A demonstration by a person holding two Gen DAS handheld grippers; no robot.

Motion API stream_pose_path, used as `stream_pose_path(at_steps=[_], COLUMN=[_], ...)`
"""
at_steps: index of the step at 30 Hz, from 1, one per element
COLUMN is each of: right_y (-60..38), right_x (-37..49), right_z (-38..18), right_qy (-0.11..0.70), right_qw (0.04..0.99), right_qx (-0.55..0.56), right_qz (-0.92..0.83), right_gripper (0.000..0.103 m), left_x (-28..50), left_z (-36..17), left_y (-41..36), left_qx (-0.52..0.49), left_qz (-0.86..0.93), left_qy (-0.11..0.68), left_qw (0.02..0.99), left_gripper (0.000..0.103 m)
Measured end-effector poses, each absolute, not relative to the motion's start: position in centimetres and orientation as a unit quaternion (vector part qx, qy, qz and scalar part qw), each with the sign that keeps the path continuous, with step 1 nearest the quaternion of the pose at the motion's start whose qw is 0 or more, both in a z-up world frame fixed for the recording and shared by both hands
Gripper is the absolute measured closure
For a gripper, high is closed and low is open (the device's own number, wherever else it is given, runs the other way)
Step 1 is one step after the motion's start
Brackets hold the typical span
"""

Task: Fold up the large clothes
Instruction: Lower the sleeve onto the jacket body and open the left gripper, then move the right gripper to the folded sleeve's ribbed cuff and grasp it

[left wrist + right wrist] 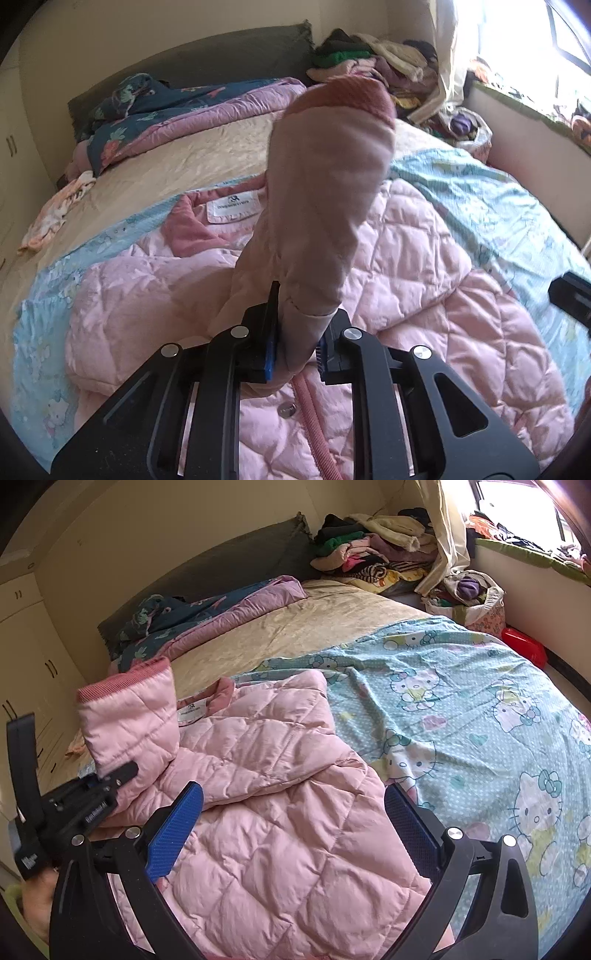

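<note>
A pink quilted jacket (266, 786) lies spread on the blue cartoon-cat sheet (461, 709) of the bed, collar and white label toward the headboard. My left gripper (297, 343) is shut on the jacket's sleeve (325, 192), which stands up above the jacket body (424, 266) with its darker ribbed cuff uppermost. The right wrist view shows that left gripper (107, 775) at the left, clamped on the raised sleeve (129, 716). My right gripper (293, 827) hangs open over the jacket's lower front, blue pads wide apart, nothing between them.
A folded floral quilt (207, 616) lies along the dark headboard. A heap of clothes (373, 550) fills the far corner, with a full bag (476, 598) and a red box (524, 646) beside the bed on the right. Cupboards (26, 657) stand at left.
</note>
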State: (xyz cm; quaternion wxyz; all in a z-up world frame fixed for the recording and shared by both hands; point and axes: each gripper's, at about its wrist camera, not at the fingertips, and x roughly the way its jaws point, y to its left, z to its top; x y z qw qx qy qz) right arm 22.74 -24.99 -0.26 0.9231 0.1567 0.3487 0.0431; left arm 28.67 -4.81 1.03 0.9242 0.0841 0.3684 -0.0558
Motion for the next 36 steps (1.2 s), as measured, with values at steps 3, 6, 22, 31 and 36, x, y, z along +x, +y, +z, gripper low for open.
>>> stream_pose_path(at_steps=[3, 6, 22, 31, 36], right_y=[-25.3, -25.6, -25.6, -20.3, -17.6], right_x=[22.8, 22.8, 23.2, 25.1, 26.3], right_z=[-0.5, -0.6, -0.7, -2.1, -3.4], right_qy=[0.351, 0.352, 0.362, 0.401, 0.424], right_qw=[0.922, 0.921, 0.917, 0.899, 0.884], right_qx=[0.159, 0.161, 0.166, 0.158, 0.168], right_qz=[0.038, 0.034, 0.024, 0.077, 0.106], right_gripper=[0.005, 0.005, 0.005, 0.005, 0.005], left_x=[28.7, 28.7, 26.0, 27.3, 27.8], left_z=[0.2, -0.4, 0.2, 3.4, 4.1], left_y=[-5.4, -6.0, -4.4, 4.2, 9.7], left_qx=[0.095, 0.11, 0.086, 0.029, -0.017], left_qz=[-0.062, -0.068, -0.152, -0.056, -0.008], left_qy=[0.379, 0.385, 0.439, 0.414, 0.408], left_qw=[0.919, 0.914, 0.881, 0.908, 0.913], left_gripper=[0.091, 0.087, 0.01, 0.01, 0.01])
